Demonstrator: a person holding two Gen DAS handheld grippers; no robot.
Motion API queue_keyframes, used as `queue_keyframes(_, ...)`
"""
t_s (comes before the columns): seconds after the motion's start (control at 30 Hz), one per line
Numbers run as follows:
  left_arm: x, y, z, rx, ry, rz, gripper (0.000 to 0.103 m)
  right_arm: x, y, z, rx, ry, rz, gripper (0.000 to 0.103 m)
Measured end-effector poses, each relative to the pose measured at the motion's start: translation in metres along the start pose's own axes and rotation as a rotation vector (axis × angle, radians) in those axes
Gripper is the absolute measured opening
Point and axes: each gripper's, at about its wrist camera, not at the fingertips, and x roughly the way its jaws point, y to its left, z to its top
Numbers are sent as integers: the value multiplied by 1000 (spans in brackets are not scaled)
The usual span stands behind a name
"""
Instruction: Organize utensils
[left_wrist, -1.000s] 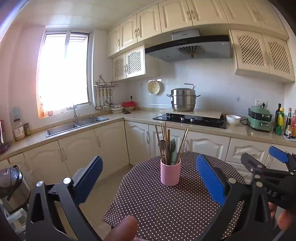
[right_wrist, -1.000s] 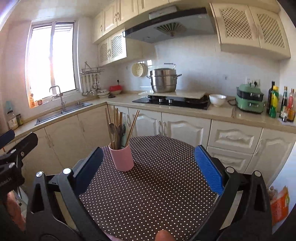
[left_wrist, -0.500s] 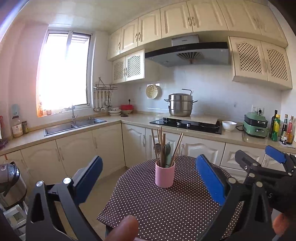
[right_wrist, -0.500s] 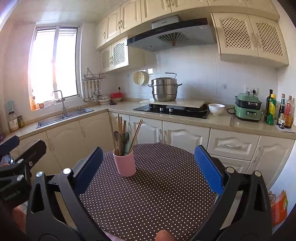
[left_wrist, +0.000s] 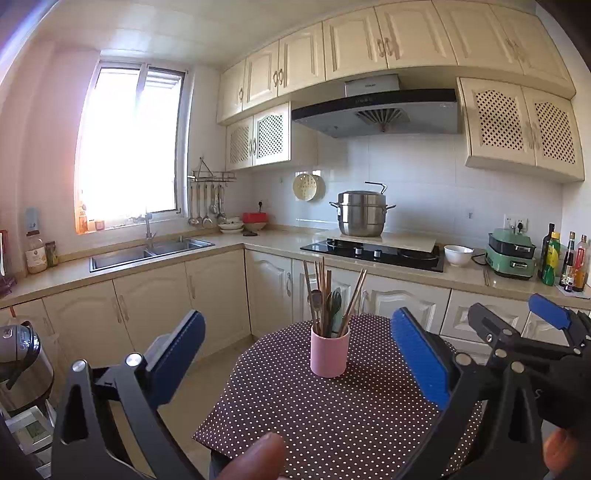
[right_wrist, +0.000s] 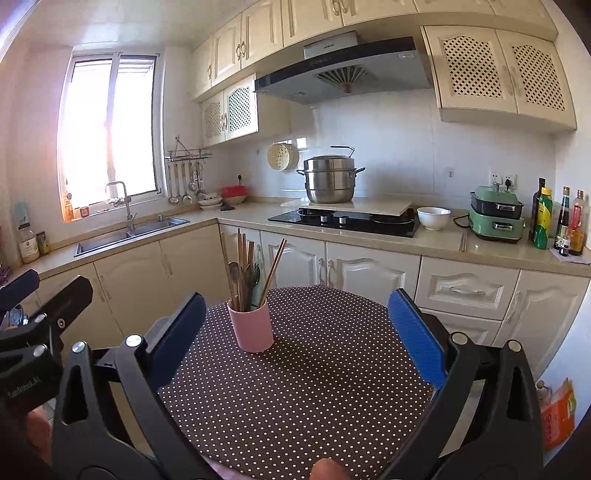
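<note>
A pink cup (left_wrist: 329, 354) stands upright on the round table (left_wrist: 332, 417) with the brown polka-dot cloth. Several wooden chopsticks and dark spoons (left_wrist: 325, 295) stick out of it. The same cup (right_wrist: 251, 328) shows left of centre in the right wrist view, with its utensils (right_wrist: 245, 269) above it. My left gripper (left_wrist: 295, 354) is open, held back from the cup with nothing between its blue pads. My right gripper (right_wrist: 295, 332) is open too, empty, to the right of the cup. Each gripper shows at the edge of the other's view.
Cream kitchen cabinets run behind the table, with a sink (left_wrist: 147, 251) at left and a steel pot (left_wrist: 362, 214) on the black hob (left_wrist: 373, 253). A white bowl (left_wrist: 458, 254), a green appliance (left_wrist: 511, 253) and bottles (left_wrist: 561, 258) stand on the counter at right. A kettle (left_wrist: 18, 354) sits low left.
Both grippers have drawn back and risen from the table, so the cup looks smaller and farther. Both stay open and empty.
</note>
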Motion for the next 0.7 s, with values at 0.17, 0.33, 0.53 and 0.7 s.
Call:
queue_keyframes(0.17,0,0,0,-12,8,-14,99,0,1,0,-1,-2,-1,97)
queue_keyframes(0.33,0,0,0,-10,-4,-11,99,1,1,-1,2,3,0,97)
queue_keyframes(0.53,0,3,-3,-28,-8,-7,99,2,2,-1,3,11,6,97)
queue_keyframes(0.7,2,3,-2,-33,5,-6,99,2,1,-1,5,12,8,97)
